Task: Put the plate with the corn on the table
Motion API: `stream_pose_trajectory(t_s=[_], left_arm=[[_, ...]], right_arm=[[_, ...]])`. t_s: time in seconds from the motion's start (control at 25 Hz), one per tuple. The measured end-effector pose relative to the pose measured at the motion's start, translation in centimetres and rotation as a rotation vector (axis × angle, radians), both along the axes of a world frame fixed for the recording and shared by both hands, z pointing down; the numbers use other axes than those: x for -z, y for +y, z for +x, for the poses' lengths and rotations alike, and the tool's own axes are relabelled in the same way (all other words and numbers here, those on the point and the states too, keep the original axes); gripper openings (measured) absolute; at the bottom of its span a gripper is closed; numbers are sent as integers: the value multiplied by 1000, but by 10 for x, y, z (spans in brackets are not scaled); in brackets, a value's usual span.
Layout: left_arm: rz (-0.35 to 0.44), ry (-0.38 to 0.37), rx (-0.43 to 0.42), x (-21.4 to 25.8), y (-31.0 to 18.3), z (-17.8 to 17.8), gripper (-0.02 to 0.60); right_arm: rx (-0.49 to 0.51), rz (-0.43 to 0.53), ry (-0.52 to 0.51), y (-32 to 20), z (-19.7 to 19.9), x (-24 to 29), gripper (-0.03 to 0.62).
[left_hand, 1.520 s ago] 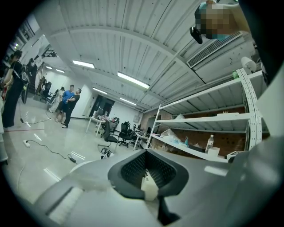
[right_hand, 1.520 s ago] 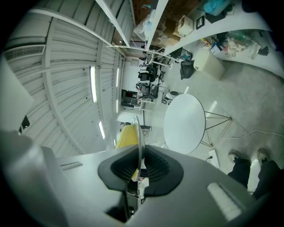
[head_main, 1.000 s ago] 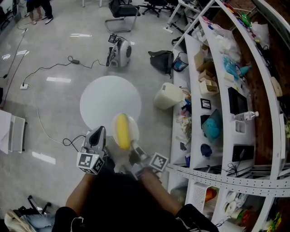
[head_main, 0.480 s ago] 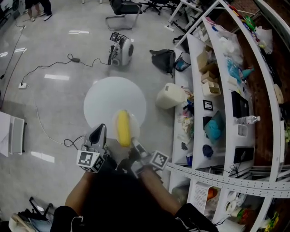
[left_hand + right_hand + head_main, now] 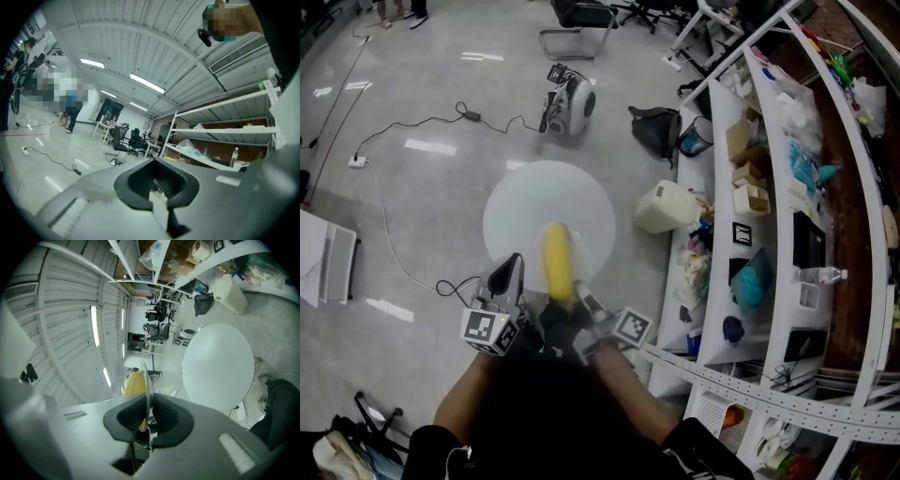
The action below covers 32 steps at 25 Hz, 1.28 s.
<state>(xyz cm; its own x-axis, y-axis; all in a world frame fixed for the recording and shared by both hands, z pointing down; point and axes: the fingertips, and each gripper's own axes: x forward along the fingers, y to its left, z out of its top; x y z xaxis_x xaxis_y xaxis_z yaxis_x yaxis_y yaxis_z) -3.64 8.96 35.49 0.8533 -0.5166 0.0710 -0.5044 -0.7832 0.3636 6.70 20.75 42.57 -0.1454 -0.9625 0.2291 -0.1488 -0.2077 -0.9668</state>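
Note:
A yellow corn cob (image 5: 557,262) lies on a white plate (image 5: 576,259) held over the near edge of the round white table (image 5: 548,202). My right gripper (image 5: 582,298) is shut on the plate's near rim. In the right gripper view the plate (image 5: 146,378) stands edge-on between the pads of the right gripper (image 5: 147,417), with the corn (image 5: 135,383) to its left and the table (image 5: 218,364) ahead. My left gripper (image 5: 507,275) hovers left of the plate, jaws together and empty. The left gripper (image 5: 157,182) looks out across the room.
Curved white shelving (image 5: 769,197) packed with items runs along the right. A white canister (image 5: 667,207) stands by the table's right edge. Beyond the table are a small vacuum-like machine (image 5: 568,99), a black bag (image 5: 655,128), a chair (image 5: 578,17) and a floor cable (image 5: 412,127).
Both grippers and the plate with the corn have moved forward; the plate now overlaps the table's near edge more. The right grip on the rim is unchanged.

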Motion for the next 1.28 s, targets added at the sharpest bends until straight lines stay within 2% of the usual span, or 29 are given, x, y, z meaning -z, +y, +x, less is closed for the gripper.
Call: stream_pose_trajectory(t_s=[0.24,1.16,1.28], left_arm=[[-26,-7,72,-1,-22,3,2],[-18,-46,275,-19,-89,36,2],[-4,-59,303,-21,-96,41,2]], right_arm=[[73,-19,16,-26,14,-8,40],[305,-30,33,-122,68,-29,40],[367,73,59,-144,71,-19,40]])
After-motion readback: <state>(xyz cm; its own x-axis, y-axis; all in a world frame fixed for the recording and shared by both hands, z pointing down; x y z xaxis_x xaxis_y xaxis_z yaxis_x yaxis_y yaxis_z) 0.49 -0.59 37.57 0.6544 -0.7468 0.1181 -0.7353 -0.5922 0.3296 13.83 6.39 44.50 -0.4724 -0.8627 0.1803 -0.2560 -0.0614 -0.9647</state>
